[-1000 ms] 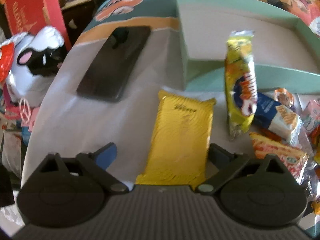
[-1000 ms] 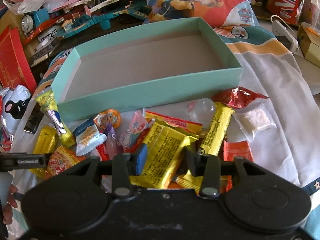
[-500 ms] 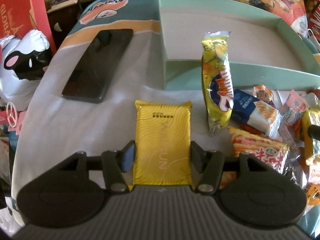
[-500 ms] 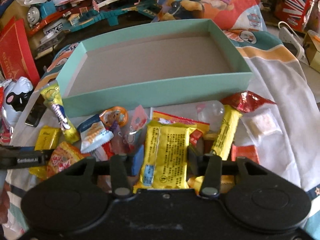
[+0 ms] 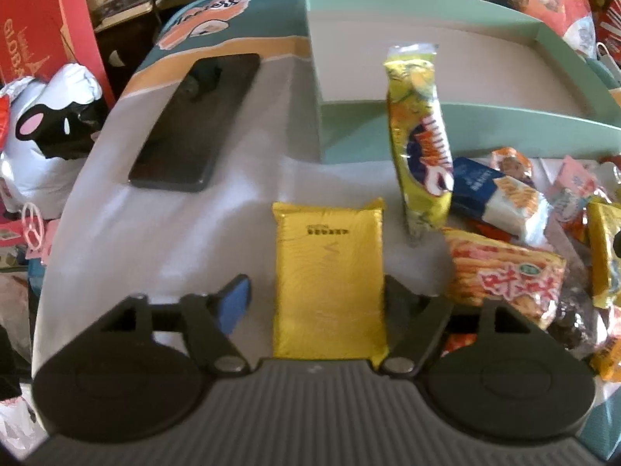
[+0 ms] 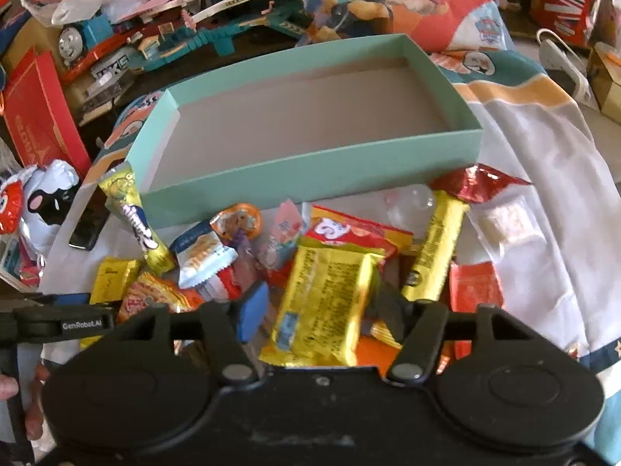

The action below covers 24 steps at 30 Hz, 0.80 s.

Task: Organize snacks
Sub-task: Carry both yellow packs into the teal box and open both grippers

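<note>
The mint-green box (image 6: 310, 163), a shallow cardboard tray with a plain grey floor, holds nothing yet, so the sorting has barely begun and, by my reckoning, every snack is still to go in. Left of the box a dark flat phone (image 5: 194, 124) lies on the smooth pale cloth (image 5: 163, 240) over the bench. In front of the box's left corner the left gripper (image 5: 316, 295) straddles a flat, glossy yellow packet (image 5: 330, 279); its fingers are opening and stand clear of the packet's edges, which lies on the cloth. Beside it a long crinkly yellow wrapper (image 5: 421, 143) leans against the box wall. Before the box's middle, amid the heaped foil snacks, the right gripper (image 6: 318, 306) also spreads its fingers around a shiny yellow pouch (image 6: 326, 303), loosely, not pinching.
</note>
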Available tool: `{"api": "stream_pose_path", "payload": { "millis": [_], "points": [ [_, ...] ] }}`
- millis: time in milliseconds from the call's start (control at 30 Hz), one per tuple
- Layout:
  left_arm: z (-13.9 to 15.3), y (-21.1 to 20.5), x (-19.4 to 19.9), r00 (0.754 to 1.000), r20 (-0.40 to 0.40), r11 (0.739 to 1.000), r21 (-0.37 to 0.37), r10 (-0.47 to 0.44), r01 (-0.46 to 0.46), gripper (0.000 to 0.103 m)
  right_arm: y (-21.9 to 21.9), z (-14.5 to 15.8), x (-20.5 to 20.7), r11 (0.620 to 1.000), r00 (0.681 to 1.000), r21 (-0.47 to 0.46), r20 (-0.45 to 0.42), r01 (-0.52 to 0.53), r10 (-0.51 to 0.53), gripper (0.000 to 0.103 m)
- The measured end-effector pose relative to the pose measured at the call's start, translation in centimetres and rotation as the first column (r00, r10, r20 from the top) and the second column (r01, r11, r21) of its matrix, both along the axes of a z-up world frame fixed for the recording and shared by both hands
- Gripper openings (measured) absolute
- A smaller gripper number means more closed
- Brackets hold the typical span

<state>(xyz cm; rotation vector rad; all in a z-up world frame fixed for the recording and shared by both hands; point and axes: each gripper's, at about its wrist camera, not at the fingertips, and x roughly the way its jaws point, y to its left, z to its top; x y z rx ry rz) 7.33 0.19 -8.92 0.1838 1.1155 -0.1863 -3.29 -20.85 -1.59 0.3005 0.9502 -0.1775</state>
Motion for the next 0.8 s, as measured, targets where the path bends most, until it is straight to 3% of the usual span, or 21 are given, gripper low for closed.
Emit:
{"api": "stream_pose_path", "payload": {
  "millis": [67,133,167,233,367,533,800],
  "points": [
    [-0.1,0.2,0.3,1.000,-0.001,1.000,-0.007,0.003,-0.003,0.079,1.0,-0.7,0.8,0.999,1.000,-0.033,-0.028,-0.015,0.014,0.067],
    [-0.1,0.3,0.3,1.000,0.000,0.999,-0.046,-0.007,0.007,0.058,1.7,-1.7,1.2,0.997,0.999,-0.078,-0.050,-0.020,0.016,0.063],
    [0.2,0.2,0.1,1.000,0.016,0.998,-0.050,-0.022,0.022,0.051,2.1,-2.1,1.2,0.994,0.998,-0.107,-0.057,-0.025,0.019,0.050],
    [0.5,0.0,-0.2,1.000,0.020,0.999,-0.043,-0.024,0.025,0.050,2.3,-2.4,0.9,0.989,0.998,-0.137,-0.057,-0.047,0.039,0.047],
    [1.8,0.8,-0.9,1.000,0.029,0.996,-0.085,-0.004,0.007,0.049,0.9,-0.7,-0.4,0.995,0.999,-0.096,-0.023,-0.039,0.037,0.047],
    [5.7,1.9,-1.0,0.996,0.088,0.990,-0.140,0.010,0.003,0.049,-1.8,2.7,-1.1,0.999,0.999,-0.045,0.047,-0.021,0.023,0.047],
    [10.5,-0.4,6.3,0.987,0.164,0.986,-0.165,0.004,0.023,0.050,-8.1,7.2,4.6,1.000,0.987,-0.017,0.157,-0.016,0.018,0.047]
  ]
}}
